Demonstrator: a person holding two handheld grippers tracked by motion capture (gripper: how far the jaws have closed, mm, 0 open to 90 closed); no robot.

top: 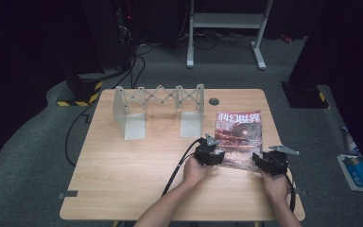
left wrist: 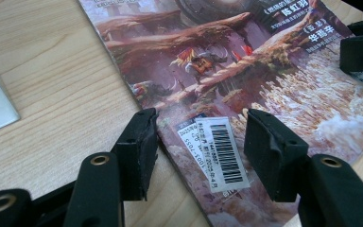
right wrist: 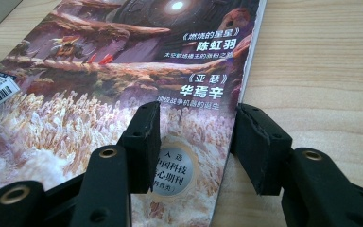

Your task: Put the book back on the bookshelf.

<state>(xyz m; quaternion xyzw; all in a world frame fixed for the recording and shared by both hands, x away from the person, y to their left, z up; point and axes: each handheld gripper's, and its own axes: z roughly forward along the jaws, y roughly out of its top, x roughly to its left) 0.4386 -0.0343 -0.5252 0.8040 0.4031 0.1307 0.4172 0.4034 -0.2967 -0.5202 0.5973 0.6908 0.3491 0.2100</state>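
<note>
A magazine with a reddish illustrated cover lies flat on the wooden table, right of centre. My left gripper stands open at the magazine's near left corner; its jaws straddle the barcode sticker on the magazine, one jaw on the wood, one over the cover. My right gripper stands open at the near right corner, its jaws either side of the magazine's right edge by a round silver sticker on the magazine. The right gripper's jaw tips appear at the right edge of the left gripper view.
A grey expandable file rack stands at the back of the table, left of the magazine. A round cable grommet sits behind the magazine. A metal stand and cables lie on the floor beyond the table.
</note>
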